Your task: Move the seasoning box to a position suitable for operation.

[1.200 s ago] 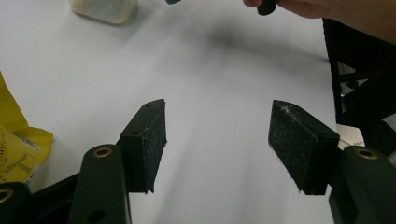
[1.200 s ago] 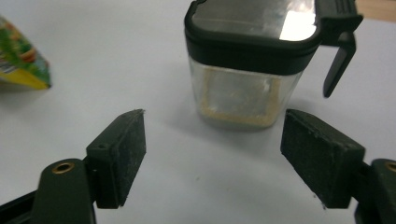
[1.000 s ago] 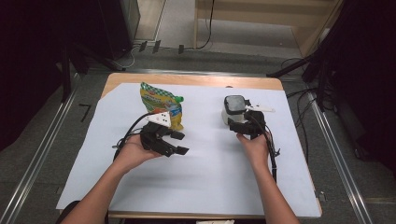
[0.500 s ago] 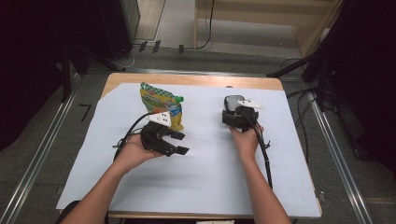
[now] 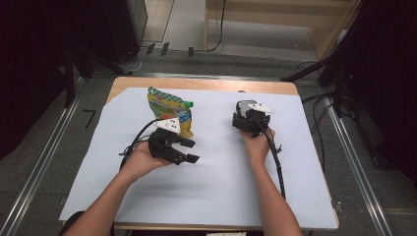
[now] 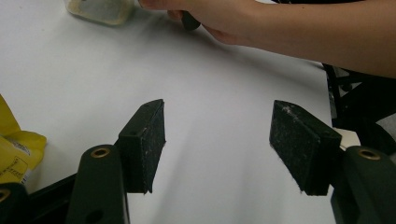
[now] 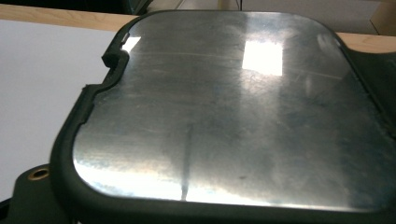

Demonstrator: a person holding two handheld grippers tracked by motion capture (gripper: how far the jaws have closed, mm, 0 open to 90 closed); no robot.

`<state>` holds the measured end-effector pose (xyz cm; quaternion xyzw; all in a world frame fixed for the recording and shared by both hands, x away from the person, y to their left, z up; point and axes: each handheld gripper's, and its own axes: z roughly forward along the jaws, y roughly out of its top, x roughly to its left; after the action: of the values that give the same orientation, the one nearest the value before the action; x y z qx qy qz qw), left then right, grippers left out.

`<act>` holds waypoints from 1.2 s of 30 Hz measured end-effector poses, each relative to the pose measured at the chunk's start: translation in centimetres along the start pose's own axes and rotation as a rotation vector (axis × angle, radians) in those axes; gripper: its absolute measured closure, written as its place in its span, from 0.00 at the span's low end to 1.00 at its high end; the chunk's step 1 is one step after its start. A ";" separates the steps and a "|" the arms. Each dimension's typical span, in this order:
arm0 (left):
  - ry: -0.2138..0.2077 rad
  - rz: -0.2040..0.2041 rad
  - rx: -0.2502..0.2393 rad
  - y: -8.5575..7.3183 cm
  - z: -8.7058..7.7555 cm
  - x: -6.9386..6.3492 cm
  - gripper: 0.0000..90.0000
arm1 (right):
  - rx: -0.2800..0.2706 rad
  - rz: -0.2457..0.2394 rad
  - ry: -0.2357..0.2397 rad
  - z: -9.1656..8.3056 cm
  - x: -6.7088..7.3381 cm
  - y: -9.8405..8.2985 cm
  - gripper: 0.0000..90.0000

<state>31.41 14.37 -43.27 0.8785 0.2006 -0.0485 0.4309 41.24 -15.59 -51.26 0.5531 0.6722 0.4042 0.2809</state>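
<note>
The left gripper (image 5: 184, 150) rests low over the white paper sheet (image 5: 206, 196) that covers the wooden table (image 5: 196, 84), its jaws standing wide apart with nothing between them; in the left gripper view both black pads (image 6: 144, 140) face bare paper. Just beyond it, towards the far edge, lies a yellow and green plastic snack bag (image 5: 169, 108), near the gripper's grey plate but apart from the jaws. The right gripper (image 5: 248, 120) sits against a small container with a shiny grey metal lid framed in dark rubber (image 7: 224, 112), which lies on the paper right of centre, close to the far edge of the sheet. In the right gripper view the lid is pressed up against the camera and the jaws are hidden — whether they are open or clamped on the container cannot be told, though the body appears to bear down on it. The two grippers are well apart, with open paper between them and a broad bare stretch towards the person's side; the person's forearms cross it. The sheet leaves a strip of wood bare along the far edge and at the far left corner. Around the table: grey floor, metal rails on both sides, cables and dark stands — the far corners are poorly lit.
</note>
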 end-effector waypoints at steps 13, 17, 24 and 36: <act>0.004 -0.003 -0.011 -0.1 0.0 0.1 0.41 | -0.001 -0.005 0.059 -1.8 -0.6 0.5 0.17; 0.006 -0.009 -0.021 0.0 -0.1 0.1 0.39 | -0.003 -0.010 0.099 -3.2 -0.4 0.6 0.17; 0.013 -0.012 -0.015 -0.1 0.0 0.1 0.38 | -0.004 -0.056 0.160 -6.1 0.3 0.5 0.17; 0.026 -0.015 -0.008 -0.2 0.2 -0.1 0.39 | 0.001 -0.102 0.281 -10.8 2.3 -1.8 0.17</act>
<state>31.30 14.28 -43.48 0.8757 0.2129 -0.0393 0.4315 30.85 -15.98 -47.02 0.4563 0.7322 0.4627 0.2038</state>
